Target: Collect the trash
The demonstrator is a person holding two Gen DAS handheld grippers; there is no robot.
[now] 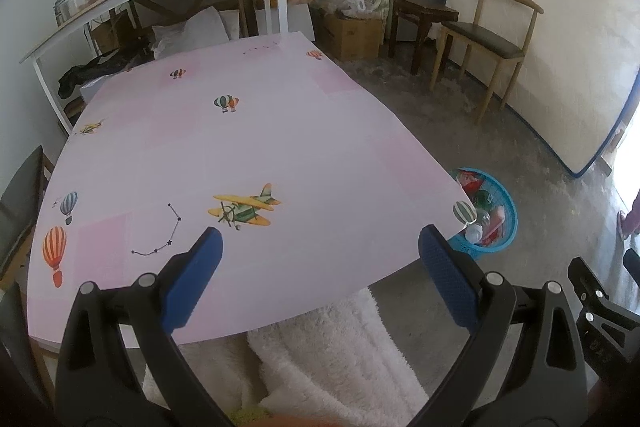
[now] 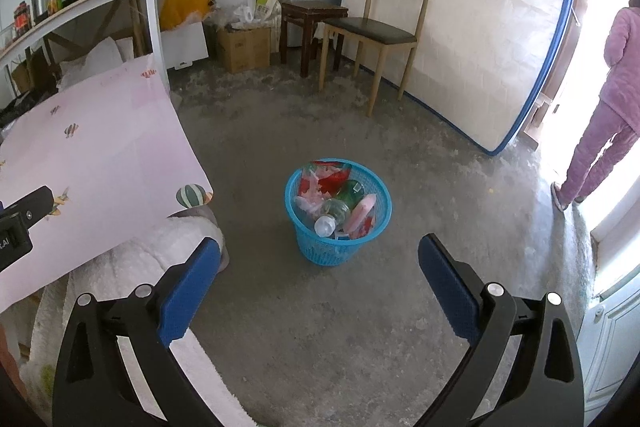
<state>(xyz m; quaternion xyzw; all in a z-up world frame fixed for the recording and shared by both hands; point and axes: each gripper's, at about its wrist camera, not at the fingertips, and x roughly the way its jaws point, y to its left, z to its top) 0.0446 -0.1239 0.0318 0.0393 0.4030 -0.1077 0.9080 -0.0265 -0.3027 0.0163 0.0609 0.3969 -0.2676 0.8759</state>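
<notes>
Above the pink counter (image 1: pixel 260 155), the left claw (image 1: pixel 320 259) gapes wide with nothing between its blue pads (image 1: pixel 192 287). The right claw (image 2: pixel 319 269), equally wide and empty, hangs over the concrete floor (image 2: pixel 360 327). Just beyond it, the blue basket (image 2: pixel 338 247) stands on the floor beside the counter's corner, holding a plastic bottle (image 2: pixel 332 213) and wrappers (image 2: pixel 326 177).

Blue basket (image 1: pixel 505 223) half hidden behind pink table (image 1: pixel 240 155) corner; right gripper (image 1: pixel 600 303) cut off at frame edge; jar labels unreadable.
</notes>
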